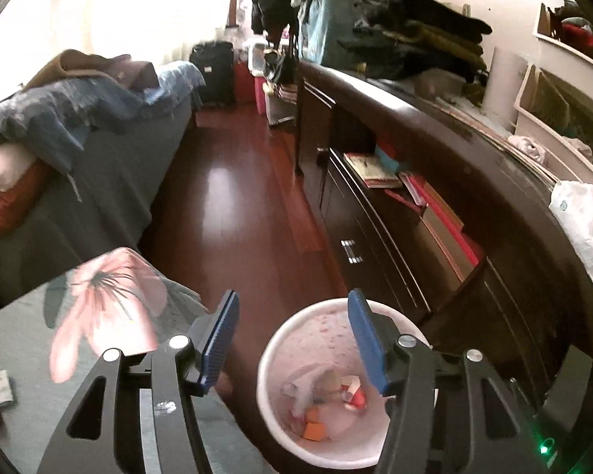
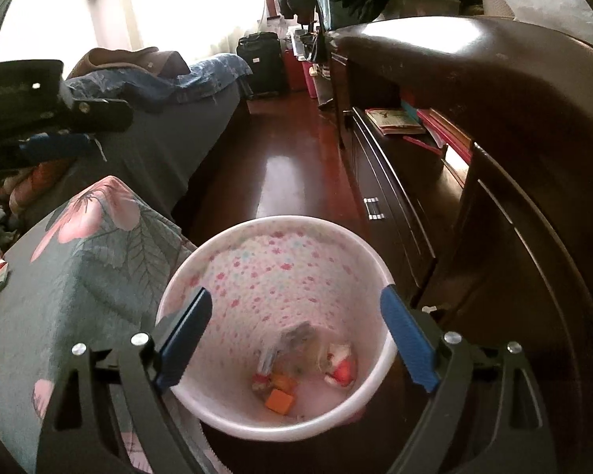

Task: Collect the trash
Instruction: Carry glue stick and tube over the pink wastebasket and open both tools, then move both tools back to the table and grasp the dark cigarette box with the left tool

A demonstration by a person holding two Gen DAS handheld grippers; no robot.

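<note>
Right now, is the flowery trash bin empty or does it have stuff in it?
Not empty. The bin stands upright on the floor, holding a few wrappers and an orange piece at the bottom; mostly unfilled.

A bed (image 1: 110,181) with a grey sheet stands at the left, blue bedding (image 1: 79,106) piled on it. A black suitcase (image 1: 212,73) stands at its far end. Books (image 1: 371,166) lie inside the dark wooden dresser (image 1: 435,126); folded clothes (image 1: 415,35) rest on top.
</note>
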